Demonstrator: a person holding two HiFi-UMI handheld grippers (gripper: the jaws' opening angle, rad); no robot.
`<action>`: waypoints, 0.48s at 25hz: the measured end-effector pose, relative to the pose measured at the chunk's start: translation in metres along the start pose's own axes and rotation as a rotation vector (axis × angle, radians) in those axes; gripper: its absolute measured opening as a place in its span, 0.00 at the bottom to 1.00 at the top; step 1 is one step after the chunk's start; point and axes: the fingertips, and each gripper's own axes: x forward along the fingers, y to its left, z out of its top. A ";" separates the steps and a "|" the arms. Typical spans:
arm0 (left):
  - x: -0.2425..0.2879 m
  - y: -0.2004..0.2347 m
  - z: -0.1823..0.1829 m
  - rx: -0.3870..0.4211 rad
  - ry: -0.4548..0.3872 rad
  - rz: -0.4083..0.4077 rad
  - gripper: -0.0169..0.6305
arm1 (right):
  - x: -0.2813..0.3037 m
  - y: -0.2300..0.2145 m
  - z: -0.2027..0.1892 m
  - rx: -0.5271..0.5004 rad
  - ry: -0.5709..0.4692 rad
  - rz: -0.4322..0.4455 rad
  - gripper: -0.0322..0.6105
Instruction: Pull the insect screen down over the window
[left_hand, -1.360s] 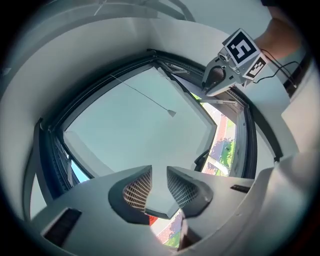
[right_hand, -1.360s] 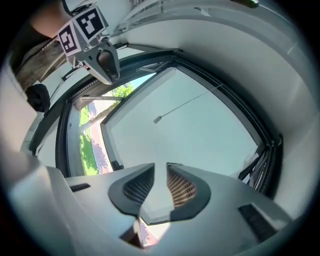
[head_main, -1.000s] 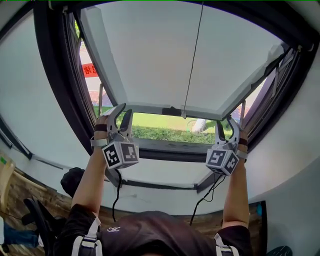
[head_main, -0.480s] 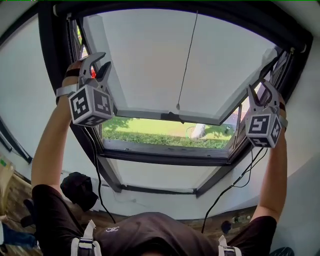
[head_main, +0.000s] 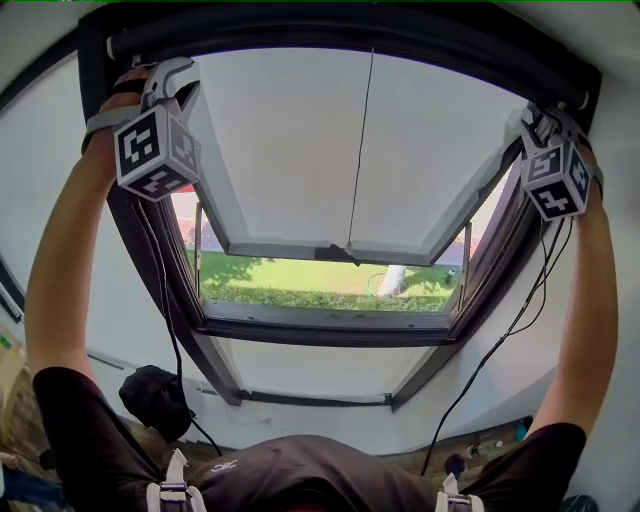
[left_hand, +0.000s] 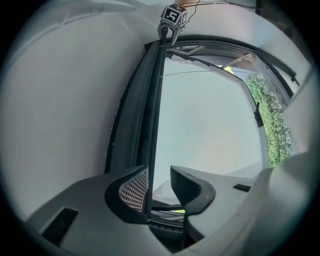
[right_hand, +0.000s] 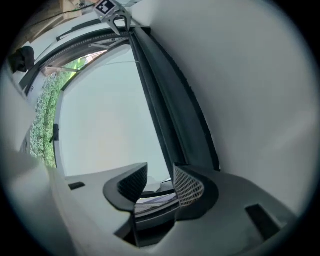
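The window has a dark frame with a dark top bar (head_main: 350, 30) across it. A thin pull cord (head_main: 358, 150) hangs from the middle of that bar, in front of the pale sash (head_main: 290, 150) that is swung outward. My left gripper (head_main: 165, 72) is up at the bar's left end and my right gripper (head_main: 540, 118) at its right end. In the left gripper view the bar (left_hand: 145, 115) runs away from the open left gripper (left_hand: 159, 172) to the right gripper (left_hand: 168, 37). The right gripper (right_hand: 160, 172) also stands open, with the bar (right_hand: 170, 110) just ahead.
Grass (head_main: 320, 285) shows through the gap under the sash. A black bag (head_main: 155, 395) lies on the floor at lower left. Cables (head_main: 165, 300) hang from both grippers along the side frames. White wall flanks the window on both sides.
Both grippers have risen from the sash's lower edge to the top corners of the frame. The left one has rolled on the way up.
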 end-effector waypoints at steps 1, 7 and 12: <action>0.003 0.006 0.001 -0.002 0.001 0.002 0.26 | 0.004 -0.008 -0.001 -0.010 0.011 -0.014 0.32; 0.022 0.024 -0.002 -0.010 0.047 0.001 0.27 | 0.025 -0.023 -0.012 -0.002 0.074 -0.009 0.32; 0.036 0.024 -0.007 0.001 0.054 -0.018 0.29 | 0.036 -0.017 -0.025 -0.078 0.129 0.007 0.32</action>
